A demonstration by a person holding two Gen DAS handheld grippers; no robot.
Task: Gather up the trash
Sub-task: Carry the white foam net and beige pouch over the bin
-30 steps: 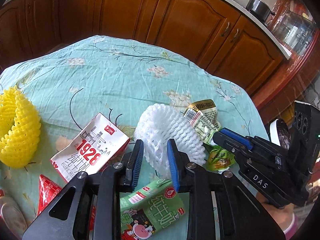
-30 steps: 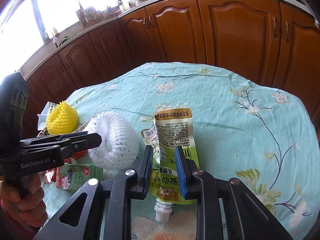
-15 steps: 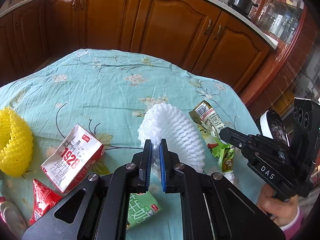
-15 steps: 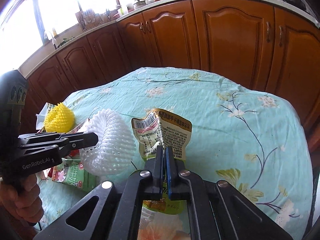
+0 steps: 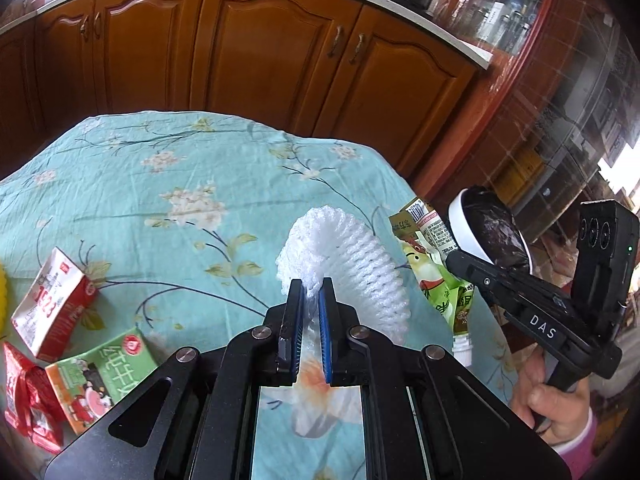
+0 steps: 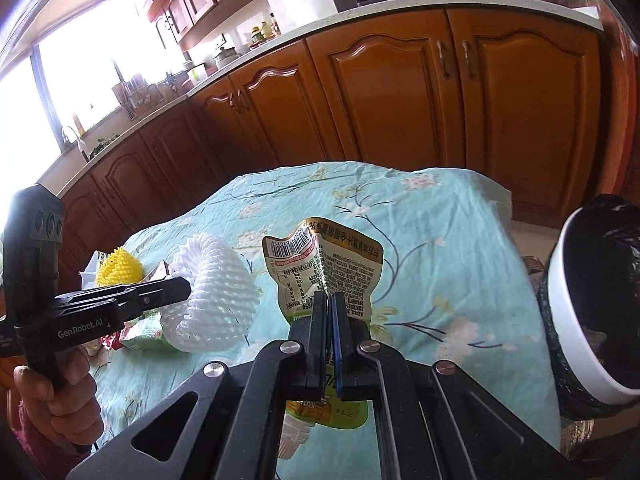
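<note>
My left gripper (image 5: pixel 310 290) is shut on the white foam fruit net (image 5: pixel 356 268), which hangs lifted above the table; the same white foam fruit net (image 6: pixel 212 292) shows at the left of the right wrist view. The right gripper (image 6: pixel 330 300) is shut on a green drink pouch (image 6: pixel 324 264) with a barcode and a white spout, held up off the cloth. That pouch (image 5: pixel 436 276) appears beside the net in the left wrist view. A white trash bin (image 6: pixel 588 304) lined with a black bag stands just past the table's right edge.
On the teal flowered tablecloth (image 5: pixel 160 200) lie a red-and-white carton (image 5: pixel 52 304), a green milk carton (image 5: pixel 104 372) and a red wrapper (image 5: pixel 28 400). A yellow foam net (image 6: pixel 120 272) sits at the far left. Wooden cabinets (image 5: pixel 260 48) stand behind the table.
Both grippers closed, the left on the white foam net and the right on the green pouch, then lifted them off the table and carried them right toward the bin.
</note>
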